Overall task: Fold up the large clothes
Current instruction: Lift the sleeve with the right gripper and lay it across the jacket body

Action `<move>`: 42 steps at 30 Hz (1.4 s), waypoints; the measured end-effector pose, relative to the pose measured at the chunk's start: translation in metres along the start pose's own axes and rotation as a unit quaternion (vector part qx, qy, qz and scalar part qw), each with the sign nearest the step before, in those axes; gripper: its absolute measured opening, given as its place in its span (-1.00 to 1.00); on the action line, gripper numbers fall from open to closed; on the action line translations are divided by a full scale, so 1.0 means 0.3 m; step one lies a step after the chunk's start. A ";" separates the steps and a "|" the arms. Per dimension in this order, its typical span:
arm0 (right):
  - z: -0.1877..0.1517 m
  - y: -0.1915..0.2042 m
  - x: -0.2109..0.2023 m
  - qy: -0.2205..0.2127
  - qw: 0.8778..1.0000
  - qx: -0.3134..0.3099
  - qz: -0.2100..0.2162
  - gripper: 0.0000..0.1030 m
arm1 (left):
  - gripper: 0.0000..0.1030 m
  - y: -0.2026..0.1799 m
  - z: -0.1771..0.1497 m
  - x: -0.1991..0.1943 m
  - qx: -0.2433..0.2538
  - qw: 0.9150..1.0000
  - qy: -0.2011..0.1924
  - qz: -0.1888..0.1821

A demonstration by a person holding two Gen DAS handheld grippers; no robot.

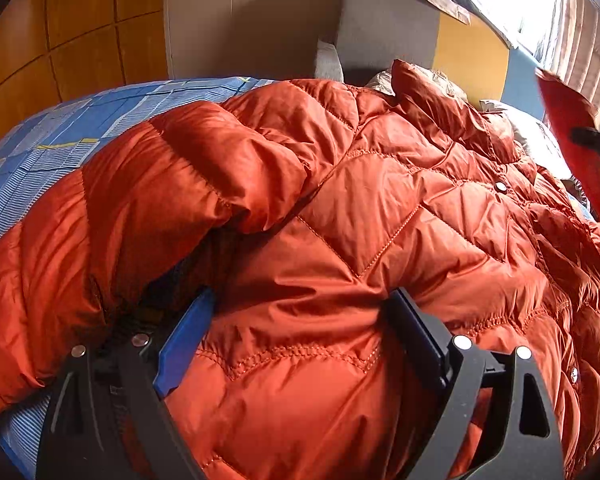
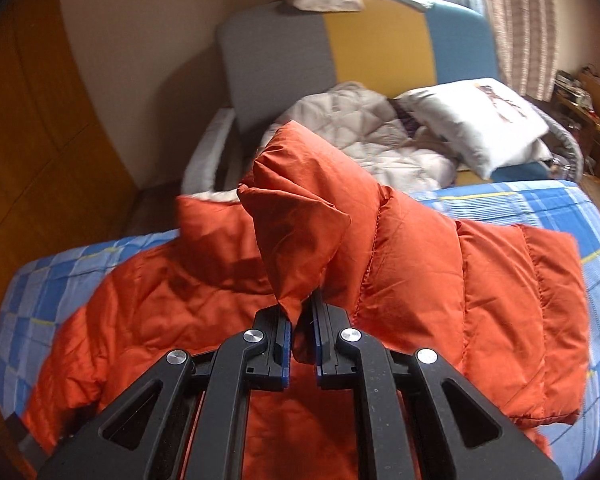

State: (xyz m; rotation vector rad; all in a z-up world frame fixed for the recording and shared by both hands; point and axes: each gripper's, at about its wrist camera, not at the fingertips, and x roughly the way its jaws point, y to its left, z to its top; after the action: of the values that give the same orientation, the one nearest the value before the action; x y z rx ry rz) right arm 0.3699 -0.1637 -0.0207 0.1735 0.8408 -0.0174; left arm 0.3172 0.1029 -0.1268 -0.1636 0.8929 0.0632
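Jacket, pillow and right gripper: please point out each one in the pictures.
jacket [image 1: 380, 208], left wrist view, quilted front panel
pillow [image 2: 472, 120], right wrist view, middle of white cover
right gripper [image 2: 302, 324], right wrist view, between fingertips

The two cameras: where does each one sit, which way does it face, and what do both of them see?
Left wrist: sits on the left gripper, facing over the orange puffer jacket toward the headboard; its open fingers straddle the fabric.
Right wrist: sits on the right gripper, facing the headboard and pillow; its fingers pinch a raised jacket fold.
Shared: jacket, blue checked sheet, headboard, curtain.
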 end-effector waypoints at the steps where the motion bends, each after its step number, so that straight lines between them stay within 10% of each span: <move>1: -0.006 0.037 0.006 0.003 1.000 -0.009 0.008 -0.84 | 0.72 0.000 0.000 0.000 0.000 1.000 0.000 0.000; 18: -0.209 0.349 0.195 0.113 0.985 -0.086 0.098 -0.72 | 0.73 0.003 0.000 0.000 -0.003 1.000 -0.002 -0.004; 22: -0.230 0.328 0.179 0.112 0.983 -0.074 0.126 0.15 | 0.73 0.003 0.001 0.000 -0.002 1.000 -0.002 -0.003; 27: -0.229 0.314 0.127 0.097 0.982 -0.070 0.144 0.26 | 0.73 0.003 0.001 0.000 -0.002 1.000 -0.002 -0.003; 37: -0.181 -0.063 -0.131 -0.010 0.993 0.018 0.113 0.37 | 0.73 0.000 0.002 0.000 -0.003 1.000 -0.002 -0.004; 42: -0.206 -0.349 -0.187 -0.043 0.995 0.089 0.031 0.00 | 0.73 -0.005 0.004 0.001 -0.002 1.000 -0.002 -0.003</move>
State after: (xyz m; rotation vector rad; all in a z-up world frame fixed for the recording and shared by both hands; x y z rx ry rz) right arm 0.2780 -0.2600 -0.0348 0.3636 0.7466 -0.0412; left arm 0.3185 0.1016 -0.1262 -0.1692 0.8878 0.0598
